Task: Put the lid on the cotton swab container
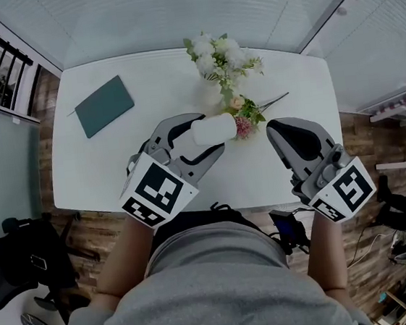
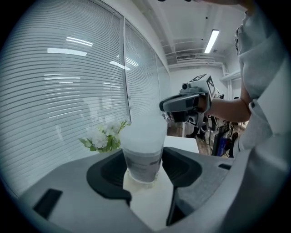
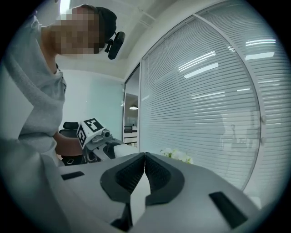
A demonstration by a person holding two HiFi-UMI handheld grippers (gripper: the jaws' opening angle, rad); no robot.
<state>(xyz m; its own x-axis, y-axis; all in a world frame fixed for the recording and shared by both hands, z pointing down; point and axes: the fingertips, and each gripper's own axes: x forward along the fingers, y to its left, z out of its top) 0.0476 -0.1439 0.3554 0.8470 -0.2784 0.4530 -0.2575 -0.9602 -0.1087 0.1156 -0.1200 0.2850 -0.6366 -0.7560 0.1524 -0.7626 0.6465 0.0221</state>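
Note:
The cotton swab container (image 1: 214,129), a white frosted cylinder with a grey label band, is held lying level above the table, and my left gripper (image 1: 205,134) is shut on it. In the left gripper view the container (image 2: 142,145) stands between both pads, its pale top end pointing away from the camera. Whether a separate lid sits on that end is not clear. My right gripper (image 1: 278,129) hangs to the right of it, apart, jaws shut with nothing between them. In the right gripper view its jaws (image 3: 144,155) meet at the tips, and the container (image 3: 123,150) shows at the left.
The white table (image 1: 102,169) carries a dark green notebook (image 1: 104,105) at the back left and a bunch of white and pink flowers (image 1: 224,59) just behind the container. Window blinds (image 1: 171,9) run along the far side. Chairs and cables stand on the wooden floor around.

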